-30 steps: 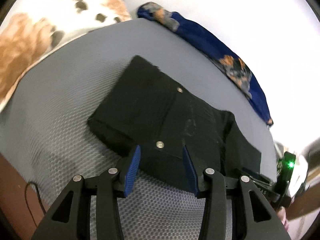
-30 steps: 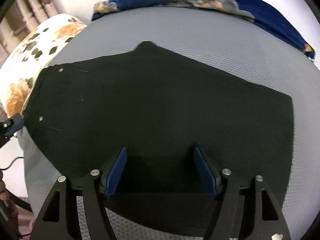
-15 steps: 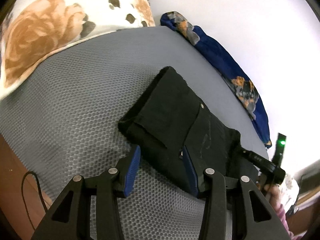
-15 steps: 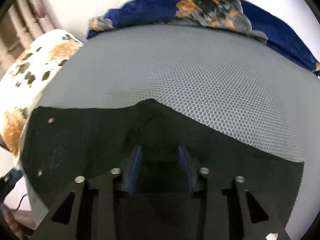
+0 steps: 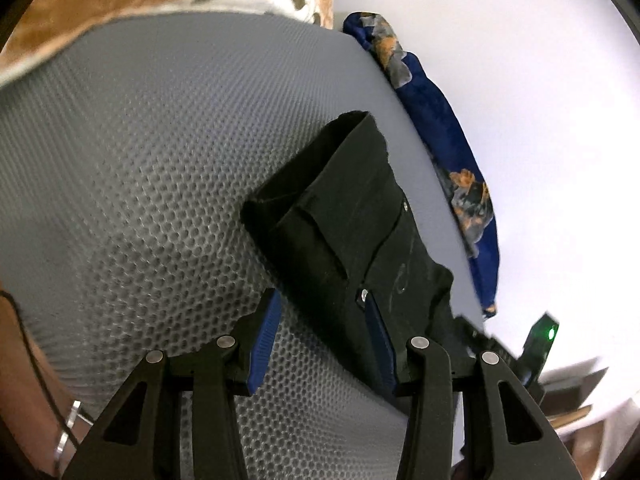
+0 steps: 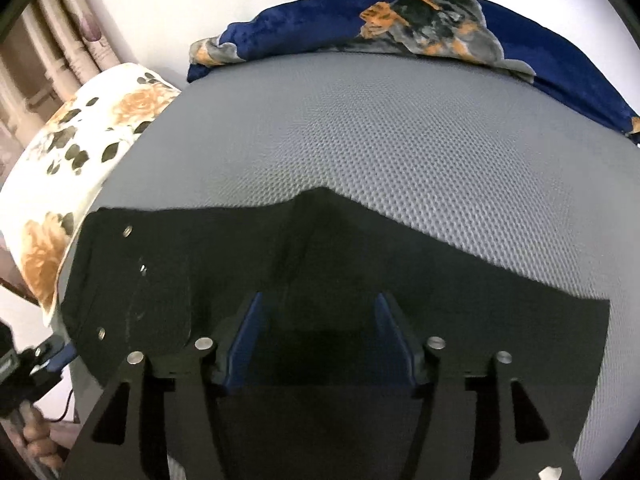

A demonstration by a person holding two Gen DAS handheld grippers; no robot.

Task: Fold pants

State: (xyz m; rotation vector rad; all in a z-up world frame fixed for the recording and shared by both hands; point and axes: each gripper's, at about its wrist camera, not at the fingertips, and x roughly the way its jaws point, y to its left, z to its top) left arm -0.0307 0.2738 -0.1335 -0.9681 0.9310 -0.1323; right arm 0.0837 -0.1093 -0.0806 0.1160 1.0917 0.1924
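Observation:
The black pants (image 5: 352, 220) lie folded on the grey mesh mattress (image 5: 160, 160), with metal rivets showing near the waist. In the left wrist view my left gripper (image 5: 320, 320) is open, its blue pads on either side of the near corner of the pants. In the right wrist view the pants (image 6: 360, 264) spread wide under my right gripper (image 6: 320, 320), which is open with its pads over the black cloth. The cloth under the right fingers is dark and hard to read.
A blue floral blanket (image 6: 400, 24) lies along the far edge by the white wall. A white floral pillow (image 6: 80, 152) is at the left. The mattress (image 6: 400, 140) stretches beyond the pants. The other gripper's green light (image 5: 551, 334) shows at right.
The right gripper closed on the cloth half a second ago and has opened again. The left gripper has tilted and moved closer along the waist end of the pants.

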